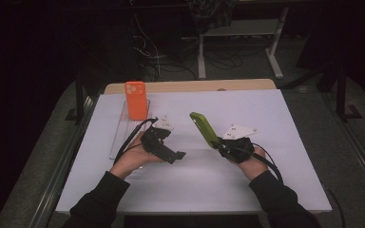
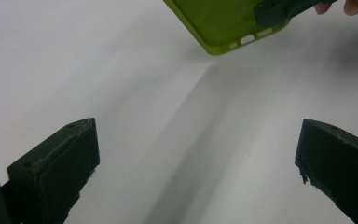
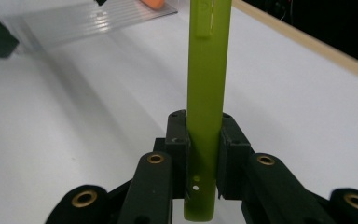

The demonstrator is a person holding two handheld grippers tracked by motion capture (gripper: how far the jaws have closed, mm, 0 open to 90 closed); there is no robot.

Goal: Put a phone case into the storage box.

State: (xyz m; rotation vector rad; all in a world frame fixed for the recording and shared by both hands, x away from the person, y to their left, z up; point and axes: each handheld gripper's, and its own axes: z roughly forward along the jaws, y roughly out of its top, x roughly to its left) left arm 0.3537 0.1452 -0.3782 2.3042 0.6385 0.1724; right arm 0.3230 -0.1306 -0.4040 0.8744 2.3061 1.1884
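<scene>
Green phone case (image 1: 203, 128) is being pinched by the right gripper (image 1: 221, 146) at its lower end, clear of the white table (image 1: 228, 190) and just right of centre, tilted so its top end is leaning up and away toward the left. In the right gripper view the case (image 3: 207, 93) is being seen edge-on, both pads being pressed flat against its two broad faces; gripping across the thin dimension is probably being done so the case is kept rigid and the free end is left exposed for insertion. Left gripper (image 1: 171, 153) is being held low over the table with its jaws spread wide and nothing between them; in the left gripper view only bare table is lying between the jaws, with the green case's port end (image 2: 223, 28) hanging beyond them. It is likely being kept ready as a steadying or receiving hand. Clear slotted rack (image 1: 123, 133) is sitting at the left edge of the table, lengthwise away from the person. An orange phone case (image 1: 136, 99) is being held upright in its far end, camera cutout at the top; the nearer slots are looking unoccupied. Judgement: the green case is being carried toward the rack for a free slot beside the orange one, and the upright edge-on hold is matching that.
</scene>
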